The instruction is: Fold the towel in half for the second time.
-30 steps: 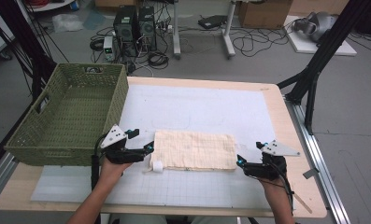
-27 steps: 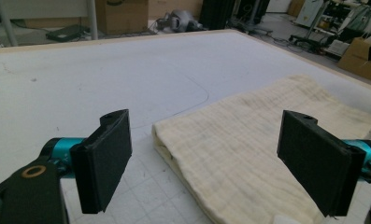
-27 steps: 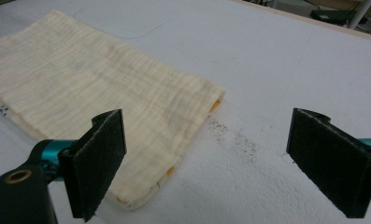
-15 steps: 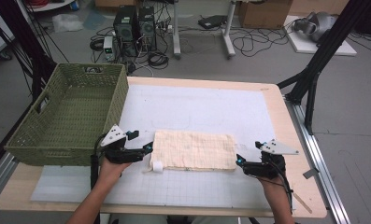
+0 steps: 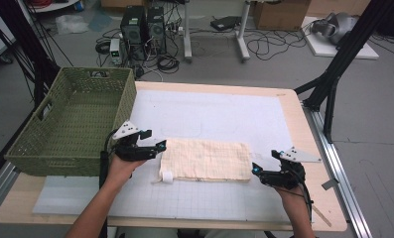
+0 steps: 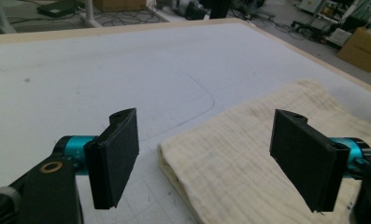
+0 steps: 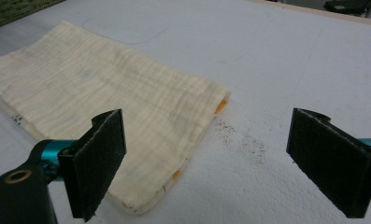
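A folded cream cloth [image 5: 204, 159] lies flat on the white mat, with a small white tag [image 5: 167, 177] at its near left corner. My left gripper [image 5: 160, 146] is at the cloth's far left corner. Its jaws have just been closing a little but stand wide apart. In the left gripper view [image 6: 205, 140] the cloth [image 6: 248, 163] corner lies under and between the pads, untouched. My right gripper [image 5: 254, 171] sits open at the cloth's near right corner. In the right gripper view [image 7: 211, 140] the cloth [image 7: 103, 88] corner lies beside the left pad.
A green woven basket [image 5: 45, 151] stands on the table's left side, close behind my left hand. The white gridded mat [image 5: 224, 114] covers most of the wooden table [image 5: 313, 148]. A black stand leg [image 5: 328, 94] rises past the right edge.
My left gripper has moved away from the person along the cloth's left edge, from near the tag to the far left corner, rising slightly. The right gripper and the cloth stay put.
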The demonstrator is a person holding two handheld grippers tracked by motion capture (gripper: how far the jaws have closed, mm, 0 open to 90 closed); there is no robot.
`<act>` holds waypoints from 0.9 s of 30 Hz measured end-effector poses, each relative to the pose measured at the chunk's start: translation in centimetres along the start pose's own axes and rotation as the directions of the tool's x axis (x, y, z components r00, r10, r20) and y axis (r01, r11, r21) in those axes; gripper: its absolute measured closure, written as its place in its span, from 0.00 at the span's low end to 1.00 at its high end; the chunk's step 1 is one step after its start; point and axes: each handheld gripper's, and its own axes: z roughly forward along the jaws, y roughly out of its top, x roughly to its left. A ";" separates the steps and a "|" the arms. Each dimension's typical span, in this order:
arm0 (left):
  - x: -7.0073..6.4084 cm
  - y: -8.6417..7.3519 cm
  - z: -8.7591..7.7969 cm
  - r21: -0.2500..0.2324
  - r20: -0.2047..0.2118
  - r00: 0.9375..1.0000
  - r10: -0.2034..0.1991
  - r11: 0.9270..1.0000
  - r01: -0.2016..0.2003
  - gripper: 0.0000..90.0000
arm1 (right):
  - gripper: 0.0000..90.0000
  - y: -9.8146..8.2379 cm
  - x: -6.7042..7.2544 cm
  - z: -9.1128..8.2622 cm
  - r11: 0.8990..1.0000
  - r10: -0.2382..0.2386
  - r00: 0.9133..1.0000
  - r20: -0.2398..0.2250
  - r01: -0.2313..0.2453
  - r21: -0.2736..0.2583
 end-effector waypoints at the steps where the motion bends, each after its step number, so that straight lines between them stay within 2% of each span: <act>1: 0.1 0.4 0.2 0.005 0.000 1.000 0.007 1.000 -0.007 0.28 | 0.12 0.0 0.0 0.0 1.000 0.000 1.000 0.002 0.000 0.002; 5: 0.4 1.1 1.0 -0.004 -0.002 1.000 0.008 1.000 -0.008 0.30 | 0.12 -0.1 0.1 0.1 1.000 -0.010 1.000 0.008 0.010 0.002; 9: 0.7 1.0 2.0 0.013 -0.013 1.000 -0.001 1.000 0.002 0.32 | 0.12 0.0 0.1 0.0 1.000 -0.015 1.000 0.012 0.015 -0.003; 14: 1.0 1.0 3.4 0.067 -0.057 0.998 0.006 0.998 -0.002 0.34 | 0.12 0.0 0.1 0.0 1.000 -0.018 1.000 0.016 0.018 0.001; 18: 1.2 0.8 4.8 0.093 -0.069 0.998 0.016 0.996 -0.010 0.36 | 0.12 0.0 0.2 0.2 1.000 -0.027 1.000 0.015 0.027 0.007; 20: 1.5 0.3 5.5 0.132 -0.074 0.997 0.027 0.991 -0.017 0.37 | 0.13 -0.1 0.2 0.3 0.999 -0.038 0.999 0.014 0.038 0.014; 23: 1.8 -0.4 6.5 0.197 -0.086 0.995 0.057 0.980 -0.039 0.37 | 0.13 -0.1 0.2 0.3 0.999 -0.034 0.999 0.014 0.034 0.019; 26: 1.8 -0.8 7.0 0.214 -0.087 0.994 0.062 0.976 -0.042 0.39 | 0.12 -0.2 0.1 0.3 0.999 -0.029 0.999 0.017 0.029 0.014; 27: 1.8 -0.9 7.1 0.229 -0.078 0.994 0.077 0.972 -0.057 0.41 | 0.12 -0.2 0.1 0.4 0.999 -0.029 0.999 0.018 0.029 0.013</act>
